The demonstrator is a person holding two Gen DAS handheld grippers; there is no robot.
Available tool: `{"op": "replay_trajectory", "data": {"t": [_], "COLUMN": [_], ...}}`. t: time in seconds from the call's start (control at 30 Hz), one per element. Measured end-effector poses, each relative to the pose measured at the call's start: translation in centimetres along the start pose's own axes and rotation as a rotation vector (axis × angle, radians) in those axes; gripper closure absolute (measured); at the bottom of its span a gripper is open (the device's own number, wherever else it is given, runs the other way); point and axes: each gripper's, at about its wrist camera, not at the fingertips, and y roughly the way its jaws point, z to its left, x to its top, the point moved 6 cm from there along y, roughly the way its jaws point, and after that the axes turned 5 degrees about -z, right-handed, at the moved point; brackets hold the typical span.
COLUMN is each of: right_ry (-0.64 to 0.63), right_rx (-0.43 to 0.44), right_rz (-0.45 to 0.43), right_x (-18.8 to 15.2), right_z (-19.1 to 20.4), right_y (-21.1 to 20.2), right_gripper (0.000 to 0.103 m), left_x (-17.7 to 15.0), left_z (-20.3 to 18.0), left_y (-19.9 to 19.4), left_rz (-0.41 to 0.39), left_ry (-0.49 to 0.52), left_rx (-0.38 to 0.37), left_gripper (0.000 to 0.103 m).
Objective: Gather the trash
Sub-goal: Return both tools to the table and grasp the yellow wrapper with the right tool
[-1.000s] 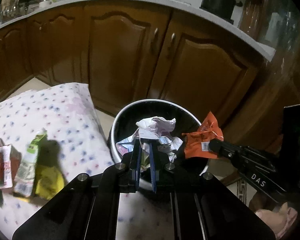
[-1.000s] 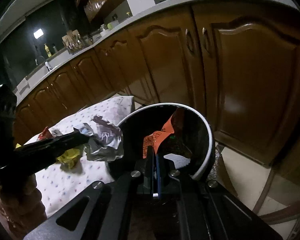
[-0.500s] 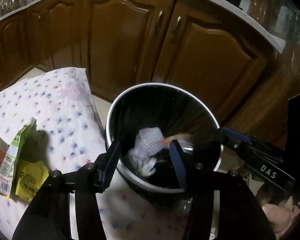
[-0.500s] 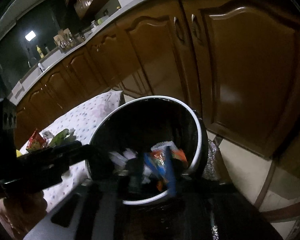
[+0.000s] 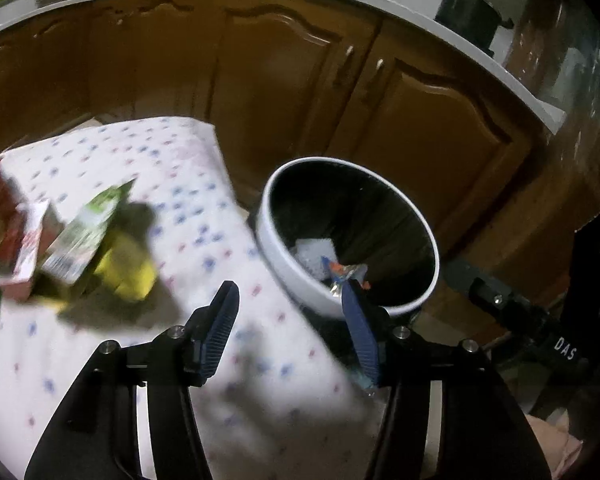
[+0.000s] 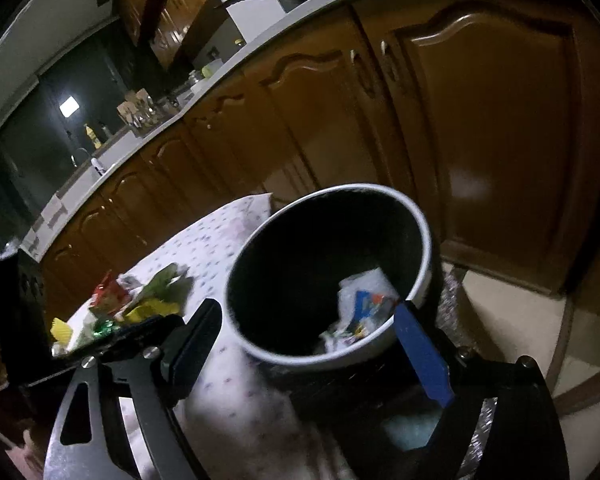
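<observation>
A black bin with a white rim stands on the floor by the table's corner. Inside lie crumpled white paper and an orange wrapper; they show in the right wrist view as a blurred heap. My left gripper hovers over the table edge beside the bin, its jaws opening with nothing between them. My right gripper hangs over the bin's near rim, jaws opening wide and holding nothing. On the dotted tablecloth lie a green carton, a yellow wrapper and a red-and-white box.
Brown cabinet doors stand close behind the bin, under a white counter with a dark pot. The right tool's black arm reaches in beside the bin. A red packet and other wrappers lie further left on the table.
Both grippers opened. The crumpled paper left the left jaws and the orange wrapper left the right jaws; both now lie in the bin. The left view has swung toward the table.
</observation>
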Motion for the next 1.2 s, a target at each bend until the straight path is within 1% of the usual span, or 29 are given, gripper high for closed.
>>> {"op": "replay_trajectory", "data": {"t": [0.17,0.23,0.43,0.7,1.03,1.2], "right_ry": [0.009,0.018,0.013,-0.02,-0.104,-0.141], "right_rx": [0.026,0.042,0.084,0.127,0.141,0.144], "right_rz": [-0.001,0.003,0.037,0.087,0.112,0.133], "right_x": [-1.6,-2.3,-4.5,-6.9,-7.7,-8.2], "right_z": [2.3,3.2,6.2,10.0,13.5,14.7], "right_y": [-0.8,-0.9,-0.4,1.0,2.9,4.3], "right_gripper": [0.013,0.013,0.013,0.013,0.013,0.015], "left_x": [-1.6,-2.3,-3.9,-5.3,-6.4,-6.8], "left_z": [2.1,3.3,7.1,10.9,15.2,18.1], "left_y": [-2.5,-3.6,-6.3,-8.4,-10.5,-11.4], "left_rz": [-0.016,-0.025,-0.041,-0.055,-0.069,-0.074], "left_ry": [-0.032,-0.044,-0.094,-0.168,-0.224,-0.256], "left_rx": [0.023,0.044,0.087,0.129,0.186,0.235], "left_gripper": [0.049,0.049,0.049,0.049,0.049,0.049]}}
